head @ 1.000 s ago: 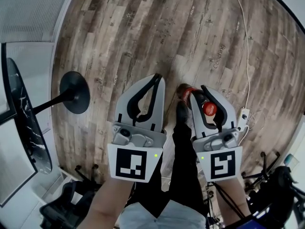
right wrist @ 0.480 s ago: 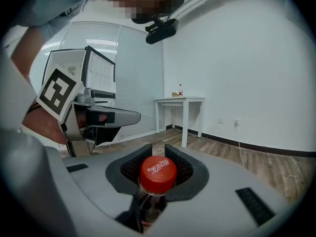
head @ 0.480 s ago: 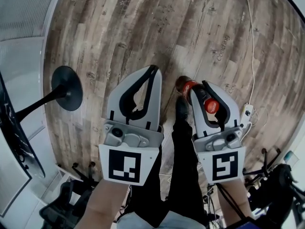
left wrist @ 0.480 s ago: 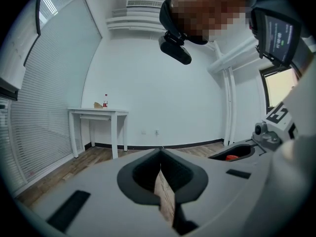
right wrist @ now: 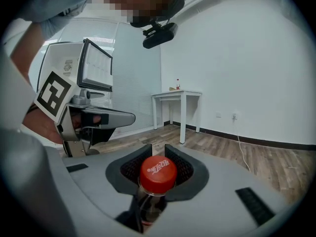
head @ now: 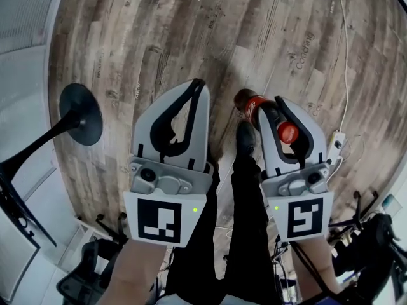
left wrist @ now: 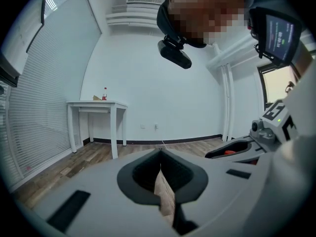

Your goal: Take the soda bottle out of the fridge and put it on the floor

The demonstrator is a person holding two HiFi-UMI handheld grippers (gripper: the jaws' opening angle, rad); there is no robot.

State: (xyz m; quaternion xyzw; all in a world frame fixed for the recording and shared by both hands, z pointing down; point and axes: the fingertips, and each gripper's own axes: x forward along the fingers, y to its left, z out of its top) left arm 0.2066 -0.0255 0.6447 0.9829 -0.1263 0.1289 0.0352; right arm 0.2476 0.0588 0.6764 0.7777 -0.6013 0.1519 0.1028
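A soda bottle (head: 249,103) with a red cap (right wrist: 158,173) and dark drink hangs above the wooden floor (head: 191,30). My right gripper (head: 275,107) is shut on its neck just under the cap, and the body tilts away below the jaws. In the right gripper view the cap sits between the two black pads (right wrist: 129,168). My left gripper (head: 198,84) is beside it on the left with its tips (left wrist: 160,154) together and nothing between them. Whether the bottle's base touches the floor cannot be told.
The person's black trouser leg and shoe (head: 245,138) stand between the grippers. A black round stand base (head: 79,113) is at the left, and a white cable with a power strip (head: 335,142) at the right. A white table (left wrist: 96,105) stands by the far wall.
Both grippers have sunk toward the floor together, and the bottle has stayed in the right one. The black stand base has drifted left in the head view.
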